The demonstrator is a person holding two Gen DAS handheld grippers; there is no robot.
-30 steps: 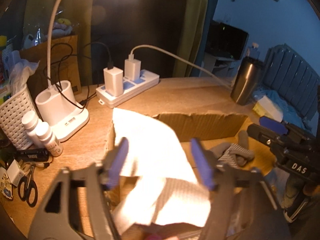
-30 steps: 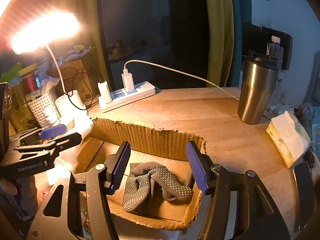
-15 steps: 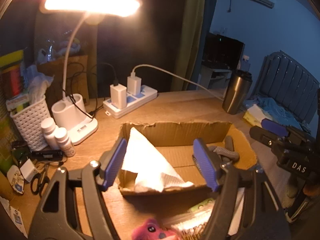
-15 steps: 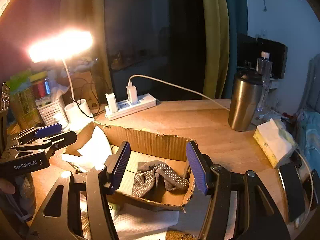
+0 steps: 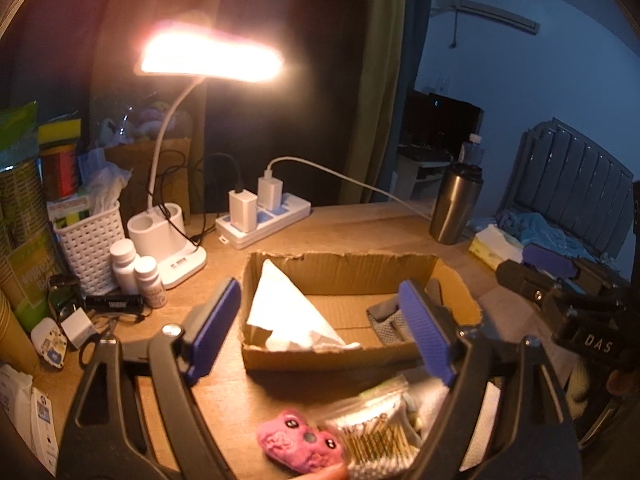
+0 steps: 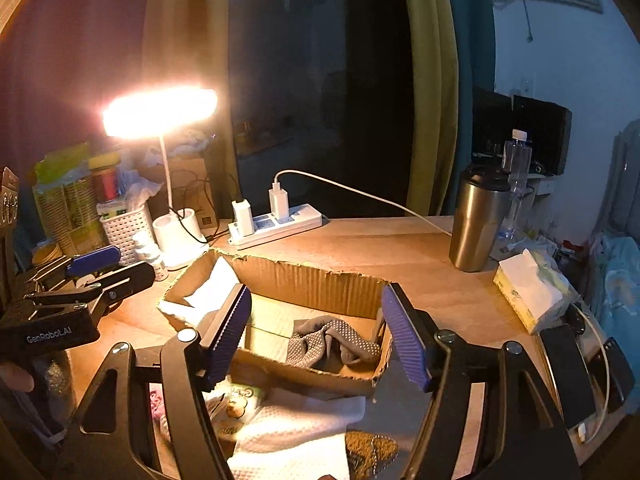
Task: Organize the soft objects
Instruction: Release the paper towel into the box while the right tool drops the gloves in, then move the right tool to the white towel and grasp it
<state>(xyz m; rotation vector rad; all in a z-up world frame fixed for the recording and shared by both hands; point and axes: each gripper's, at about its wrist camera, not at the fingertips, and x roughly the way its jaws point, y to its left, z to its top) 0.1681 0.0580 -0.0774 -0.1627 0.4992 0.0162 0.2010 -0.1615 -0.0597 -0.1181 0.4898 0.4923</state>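
Observation:
A shallow cardboard box (image 5: pixel 344 268) (image 6: pixel 304 280) sits on the wooden table. A white cloth (image 5: pixel 288 312) (image 6: pixel 208 292) lies in its left part, grey dotted socks (image 6: pixel 332 340) (image 5: pixel 386 322) in its right part. My left gripper (image 5: pixel 320 332) is open and empty, held back above the box's near side. My right gripper (image 6: pixel 316 336) is open and empty, also above the near side. A pink plush toy (image 5: pixel 300 444) and a bag of cotton swabs (image 5: pixel 380 428) lie in front of the box. A white towel (image 6: pixel 296 432) lies near the right gripper.
A lit desk lamp (image 5: pixel 212 60), white basket (image 5: pixel 90 240), pill bottles (image 5: pixel 136 276), power strip (image 5: pixel 264 220), steel tumbler (image 5: pixel 456 204) and tissue pack (image 6: pixel 528 292) stand around the box. Scissors (image 5: pixel 96 348) lie at the left edge. Phones (image 6: pixel 572 368) lie at the right.
My left gripper let go of the white cloth, which now lies in the box. Both grippers pulled back and up from the box.

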